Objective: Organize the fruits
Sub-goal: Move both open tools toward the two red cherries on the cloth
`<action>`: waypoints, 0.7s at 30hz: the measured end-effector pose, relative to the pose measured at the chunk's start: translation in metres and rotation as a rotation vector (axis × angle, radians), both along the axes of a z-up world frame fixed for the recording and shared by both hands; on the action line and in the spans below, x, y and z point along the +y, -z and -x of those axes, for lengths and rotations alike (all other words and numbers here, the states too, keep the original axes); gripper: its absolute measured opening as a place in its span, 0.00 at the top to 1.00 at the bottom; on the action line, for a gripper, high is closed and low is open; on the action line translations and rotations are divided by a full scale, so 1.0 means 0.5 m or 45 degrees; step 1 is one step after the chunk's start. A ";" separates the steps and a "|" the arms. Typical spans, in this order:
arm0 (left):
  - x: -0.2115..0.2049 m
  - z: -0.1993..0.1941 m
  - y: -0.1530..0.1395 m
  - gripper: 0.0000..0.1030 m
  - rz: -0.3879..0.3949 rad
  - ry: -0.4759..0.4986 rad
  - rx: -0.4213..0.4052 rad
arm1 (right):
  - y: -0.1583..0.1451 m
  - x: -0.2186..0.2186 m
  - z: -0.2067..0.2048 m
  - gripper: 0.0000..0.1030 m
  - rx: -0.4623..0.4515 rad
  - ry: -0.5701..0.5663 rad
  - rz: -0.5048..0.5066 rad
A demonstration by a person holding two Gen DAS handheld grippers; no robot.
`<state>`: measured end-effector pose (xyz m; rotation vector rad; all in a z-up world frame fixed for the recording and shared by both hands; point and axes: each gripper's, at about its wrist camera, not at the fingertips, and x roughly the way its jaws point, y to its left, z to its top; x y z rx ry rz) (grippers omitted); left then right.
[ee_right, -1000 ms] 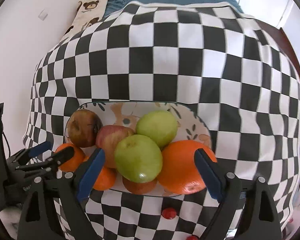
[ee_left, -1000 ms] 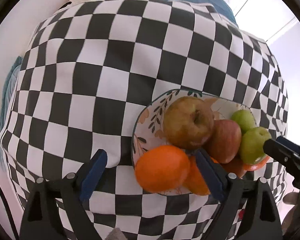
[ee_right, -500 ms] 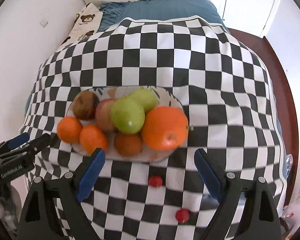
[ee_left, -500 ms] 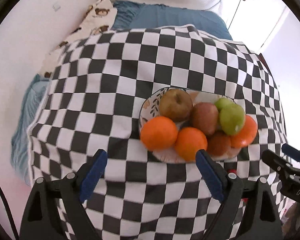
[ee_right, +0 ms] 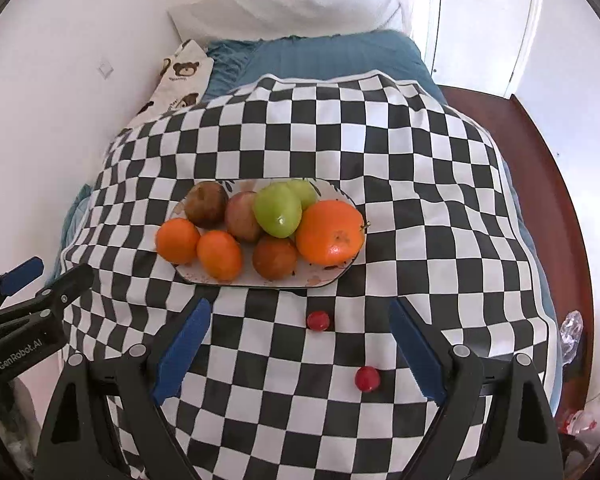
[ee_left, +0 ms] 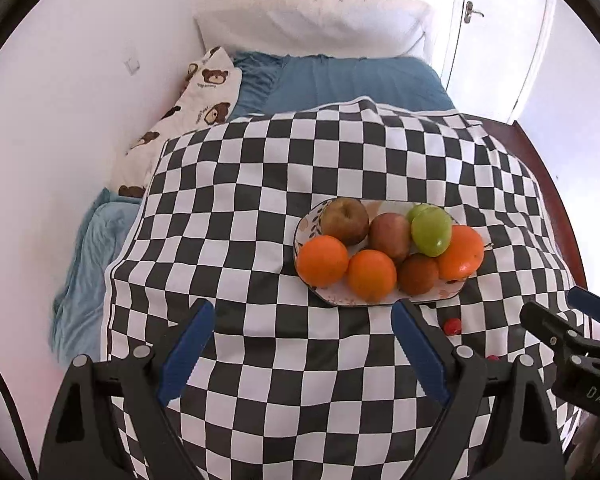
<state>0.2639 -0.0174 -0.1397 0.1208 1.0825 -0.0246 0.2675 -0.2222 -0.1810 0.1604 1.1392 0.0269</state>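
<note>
An oval floral plate sits on the checkered cloth, piled with oranges, green apples, red apples and a brown apple. Two small red fruits lie loose on the cloth in front of the plate; one also shows in the left wrist view. My left gripper is open and empty, well short of the plate. My right gripper is open and empty, above the loose red fruits.
The checkered cloth covers a raised surface over a blue bed. A bear-print pillow lies at the left by the wall. A white pillow and a door are at the back. Wooden floor runs along the right.
Both grippers have pulled back and up from the plate, which now looks smaller and farther. The two loose red fruits have come into view. Both stay open.
</note>
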 end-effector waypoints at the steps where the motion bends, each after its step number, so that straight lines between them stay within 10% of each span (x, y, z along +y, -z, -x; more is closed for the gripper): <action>1: -0.001 0.004 -0.002 0.12 0.005 0.003 -0.003 | -0.006 0.001 0.006 0.10 -0.007 0.002 -0.011; 13: -0.018 0.002 -0.005 0.12 0.056 0.019 -0.019 | -0.035 -0.007 0.031 0.10 -0.053 0.033 -0.123; 21: -0.081 -0.026 0.071 0.00 -0.019 0.074 0.038 | 0.112 -0.123 0.006 0.10 0.160 0.193 -0.244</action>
